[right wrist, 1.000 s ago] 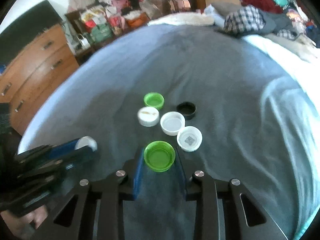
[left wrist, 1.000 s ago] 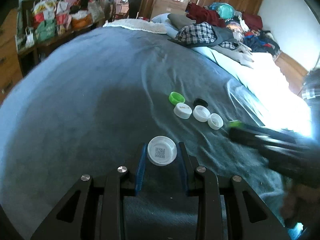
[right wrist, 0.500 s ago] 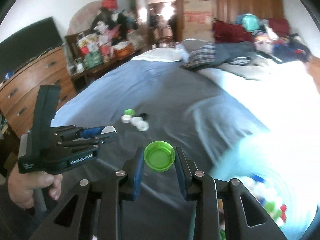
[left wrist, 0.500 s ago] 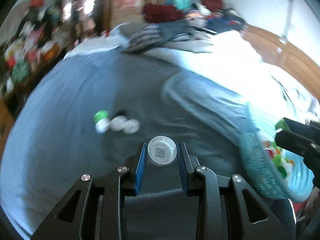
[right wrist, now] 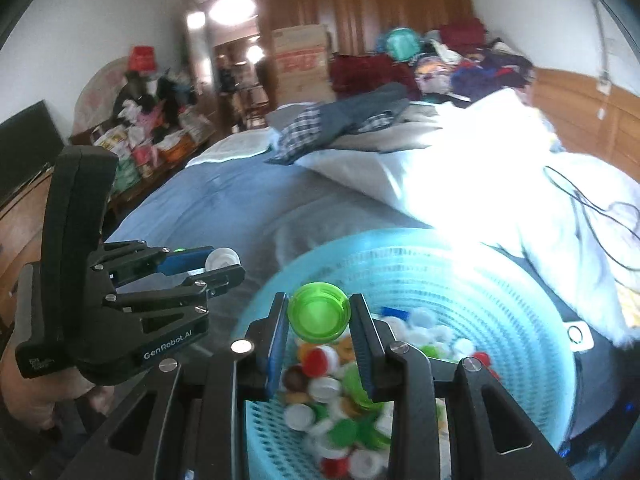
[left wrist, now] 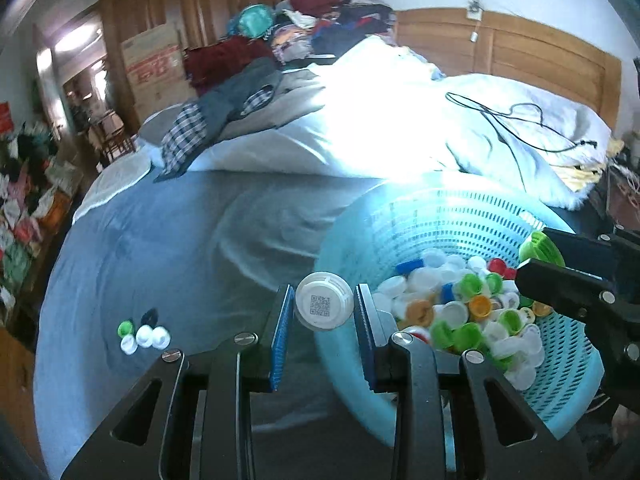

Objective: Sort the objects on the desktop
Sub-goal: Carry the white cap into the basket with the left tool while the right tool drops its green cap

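The right gripper [right wrist: 319,322], jaws clamped on a green cap [right wrist: 319,312], hangs directly above the blue basket [right wrist: 532,304] of caps, ready to drop. The left gripper [left wrist: 323,312] pinches a white cap [left wrist: 324,306] at the basket's near-left rim, short of the opening. Far left, loose caps [left wrist: 145,333] lie on the bed [left wrist: 160,240].

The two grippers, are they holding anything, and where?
Left gripper pinches a round white plastic cap by its rim; right gripper pinches a round green plastic cap likewise.

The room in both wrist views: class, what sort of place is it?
Most likely a lived-in bedroom: a bed with a wooden headboard, piled clothes, and a wooden wardrobe behind.
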`<state>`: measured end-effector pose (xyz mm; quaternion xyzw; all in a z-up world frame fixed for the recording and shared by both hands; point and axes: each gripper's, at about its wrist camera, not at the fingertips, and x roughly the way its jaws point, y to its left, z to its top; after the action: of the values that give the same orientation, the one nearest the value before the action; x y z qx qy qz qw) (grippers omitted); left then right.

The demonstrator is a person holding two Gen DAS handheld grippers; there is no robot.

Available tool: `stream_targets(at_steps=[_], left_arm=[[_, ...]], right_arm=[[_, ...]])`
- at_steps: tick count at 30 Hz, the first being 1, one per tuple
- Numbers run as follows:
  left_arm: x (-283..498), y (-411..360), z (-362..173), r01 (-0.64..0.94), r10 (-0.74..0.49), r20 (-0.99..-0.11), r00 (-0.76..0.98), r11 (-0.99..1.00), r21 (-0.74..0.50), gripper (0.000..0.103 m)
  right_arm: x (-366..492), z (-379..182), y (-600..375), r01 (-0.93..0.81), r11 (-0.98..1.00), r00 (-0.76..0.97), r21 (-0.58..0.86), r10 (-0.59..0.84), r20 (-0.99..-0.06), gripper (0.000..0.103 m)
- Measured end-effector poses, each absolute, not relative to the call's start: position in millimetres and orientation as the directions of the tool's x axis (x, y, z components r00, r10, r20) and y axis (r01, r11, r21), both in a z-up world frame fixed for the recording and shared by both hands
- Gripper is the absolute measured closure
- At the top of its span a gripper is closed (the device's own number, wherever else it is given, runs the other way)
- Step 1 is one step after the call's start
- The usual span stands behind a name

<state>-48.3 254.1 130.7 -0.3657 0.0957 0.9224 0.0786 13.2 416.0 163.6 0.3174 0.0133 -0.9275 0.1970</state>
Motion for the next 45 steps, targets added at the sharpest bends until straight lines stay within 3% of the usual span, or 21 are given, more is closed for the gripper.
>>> stream_targets(at_steps=[21, 45], left_arm=[[-41, 320, 118, -0.291, -0.011, -0.711, -0.703, -0.908, 0.301, 0.077], [-43, 320, 109, -0.296, -0.014, -0.724, -0.690, -0.907, 0.299, 0.077]], right_arm=[[18, 151, 455, 0.308, -0.935, -0.725, 0.176, -0.350, -0.594, 0.070], [16, 140, 448, 0.309, -0.932, -0.704, 0.188, -0.357, -0.614, 0.070]])
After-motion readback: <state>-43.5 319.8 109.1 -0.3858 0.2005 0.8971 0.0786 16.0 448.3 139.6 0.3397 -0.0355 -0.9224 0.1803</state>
